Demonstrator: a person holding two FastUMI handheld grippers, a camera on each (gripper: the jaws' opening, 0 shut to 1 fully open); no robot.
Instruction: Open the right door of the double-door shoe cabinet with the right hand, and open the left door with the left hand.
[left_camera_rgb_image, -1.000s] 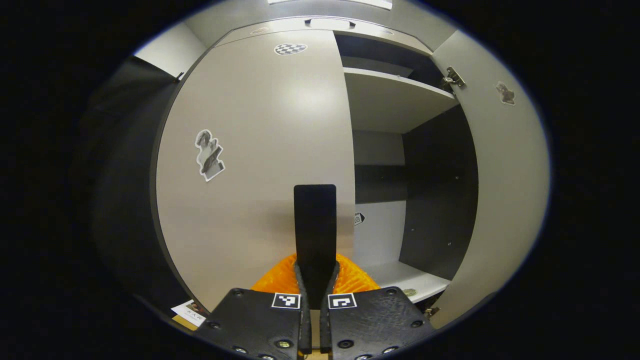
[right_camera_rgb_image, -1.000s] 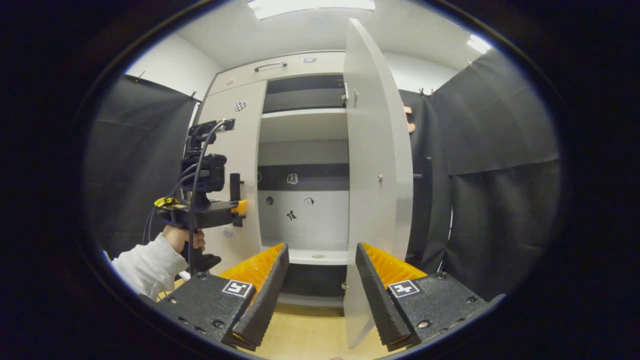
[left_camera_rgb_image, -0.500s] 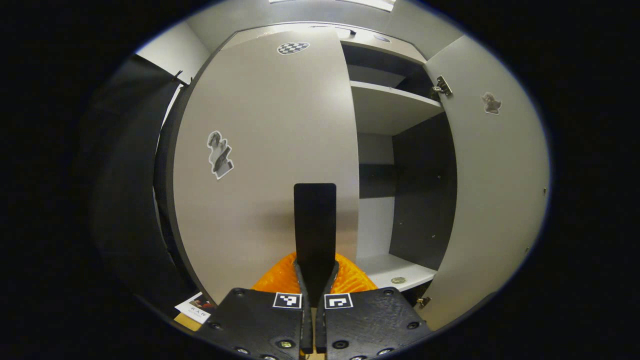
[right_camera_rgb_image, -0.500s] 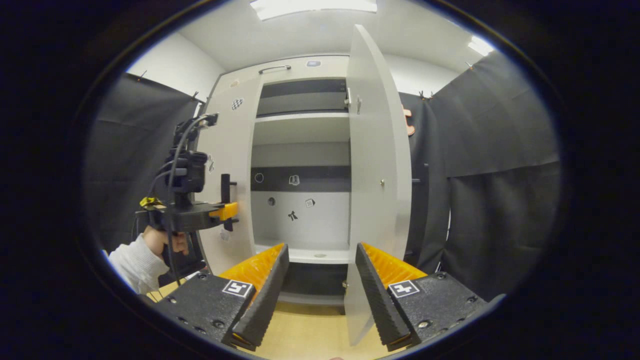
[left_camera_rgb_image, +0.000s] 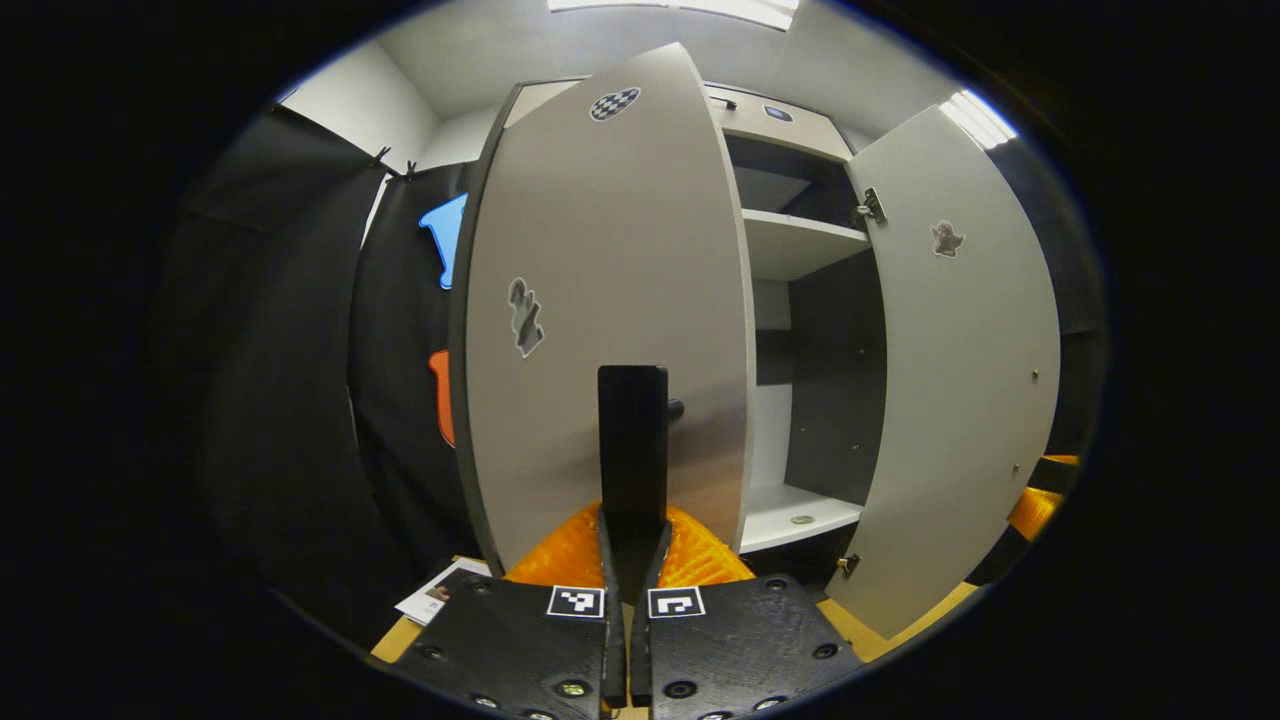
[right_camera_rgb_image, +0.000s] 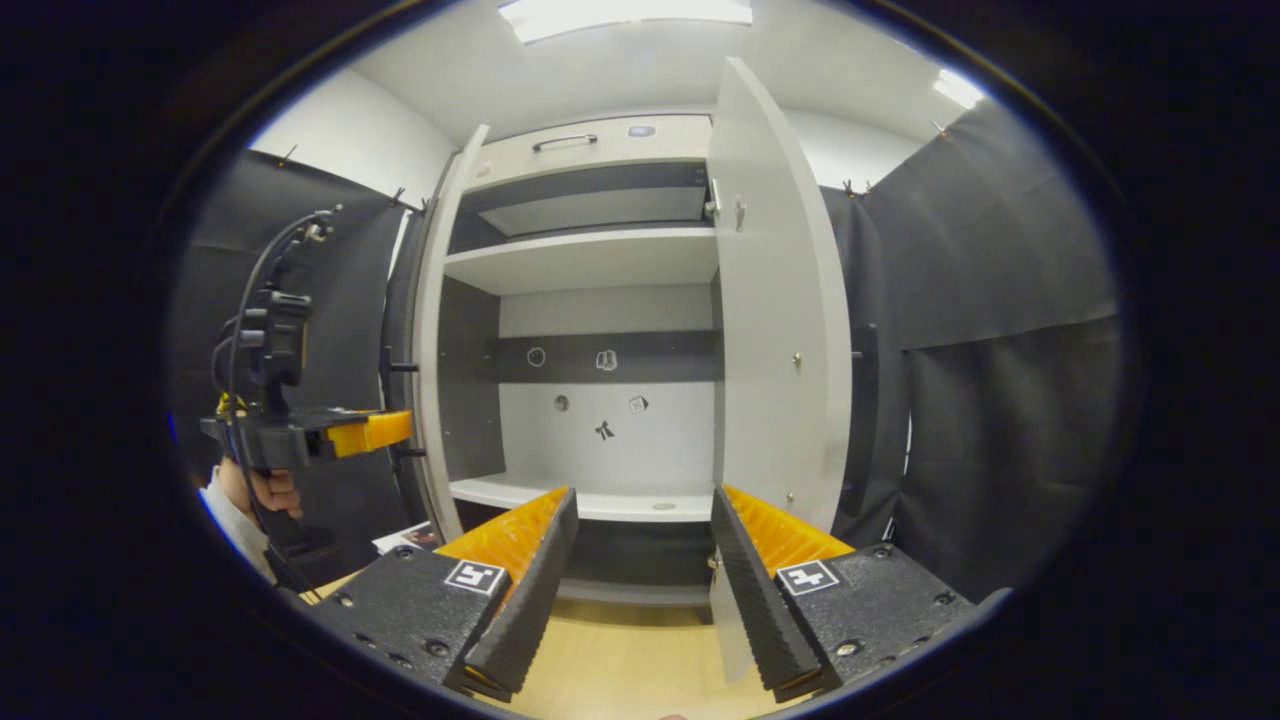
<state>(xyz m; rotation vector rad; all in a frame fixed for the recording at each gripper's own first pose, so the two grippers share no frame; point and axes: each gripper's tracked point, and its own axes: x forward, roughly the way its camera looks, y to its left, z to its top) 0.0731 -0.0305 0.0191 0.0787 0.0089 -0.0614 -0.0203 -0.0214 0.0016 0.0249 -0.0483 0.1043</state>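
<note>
Jaws of left gripper clamp black bar handle of pale grey left door, centre frame, to swing it wide. Right gripper jaws apart, empty; right door already open.

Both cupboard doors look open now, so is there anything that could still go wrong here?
The left tongs are clamped on the left door's black handle; pulling further might strain the hinges or swing the door into the black cloth behind. The right door stands free of the open right tongs, so it may drift back.
</note>
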